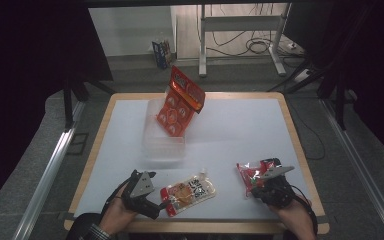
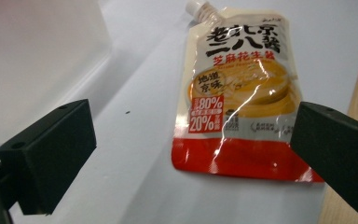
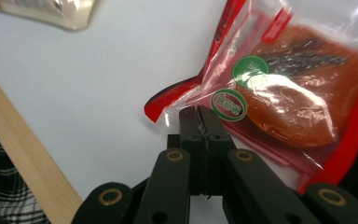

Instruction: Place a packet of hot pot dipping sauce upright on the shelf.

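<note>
Thin grip on the red pack; pouch not yet held.

High view: your right gripper (image 1: pixel 261 184) pinches the red pack (image 1: pixel 250 176) at the table's (image 1: pixel 240 130) near right; your left gripper (image 1: pixel 163 204) meets the pouch (image 1: pixel 189 193).
Left gripper view: jaws apart, pouch (image 2: pixel 240 100) between, untouched; closing skewed could shove it.
Right gripper view: jaws together on the pack's (image 3: pixel 298 102) film edge; lifted, it may slip.

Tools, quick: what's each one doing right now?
Left tool: open, jaws either side of the sauce pouch, not gripping it.
Right tool: closed, pinching the edge of the clear red snack bag.
</note>
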### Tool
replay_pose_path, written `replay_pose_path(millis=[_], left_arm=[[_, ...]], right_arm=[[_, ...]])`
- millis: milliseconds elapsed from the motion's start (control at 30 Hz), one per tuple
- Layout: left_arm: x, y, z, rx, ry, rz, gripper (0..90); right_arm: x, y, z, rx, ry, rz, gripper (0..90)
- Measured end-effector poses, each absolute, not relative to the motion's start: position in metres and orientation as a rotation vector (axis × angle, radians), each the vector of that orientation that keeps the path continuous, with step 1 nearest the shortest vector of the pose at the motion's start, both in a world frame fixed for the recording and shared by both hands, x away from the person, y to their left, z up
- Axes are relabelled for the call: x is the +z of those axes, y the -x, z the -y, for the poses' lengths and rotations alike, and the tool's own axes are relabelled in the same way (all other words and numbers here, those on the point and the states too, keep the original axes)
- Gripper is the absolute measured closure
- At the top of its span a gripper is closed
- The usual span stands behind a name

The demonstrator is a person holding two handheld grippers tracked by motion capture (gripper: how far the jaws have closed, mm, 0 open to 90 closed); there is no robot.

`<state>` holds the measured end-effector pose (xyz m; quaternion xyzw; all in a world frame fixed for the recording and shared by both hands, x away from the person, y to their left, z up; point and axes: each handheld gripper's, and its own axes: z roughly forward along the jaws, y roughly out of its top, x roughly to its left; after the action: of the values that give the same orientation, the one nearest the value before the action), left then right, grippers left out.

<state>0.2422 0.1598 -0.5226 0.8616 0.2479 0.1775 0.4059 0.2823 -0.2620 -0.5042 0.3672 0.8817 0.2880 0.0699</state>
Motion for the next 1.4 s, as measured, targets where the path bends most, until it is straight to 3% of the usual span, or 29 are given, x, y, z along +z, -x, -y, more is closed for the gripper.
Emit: replay_pose_path(millis=[233, 367, 767, 933, 1033, 1400], left_arm=[[-0.513, -0.25, -0.137, 0.368, -2.183, -0.578, 0.4], [-0.508, -0.259, -0.118, 0.307, -2.16, -0.559, 5.5], [-0.497, -0.29, -0.063, 0.202, -2.124, -0.43, 49.9], [-0.498, -0.303, -0.034, 0.156, -2.112, -0.399, 78.9], [-0.499, -0.312, -0.016, 0.174, -2.126, -0.38, 88.5], [-0.508, -0.334, 0.044, 0.169, -2.159, -0.326, 90.0]], right_arm=[[-0.495, -0.282, 0.276, 0.895, -1.131, -2.555, 80.7], [-0.491, -0.283, 0.283, 0.876, -1.139, -2.496, 73.7], [-0.486, -0.286, 0.304, 0.869, -1.195, -2.362, 46.9], [-0.486, -0.288, 0.312, 0.876, -1.211, -2.327, 38.0], [-0.485, -0.289, 0.316, 0.882, -1.224, -2.314, 34.7], [-0.486, -0.29, 0.322, 0.891, -1.237, -2.297, 25.2]])
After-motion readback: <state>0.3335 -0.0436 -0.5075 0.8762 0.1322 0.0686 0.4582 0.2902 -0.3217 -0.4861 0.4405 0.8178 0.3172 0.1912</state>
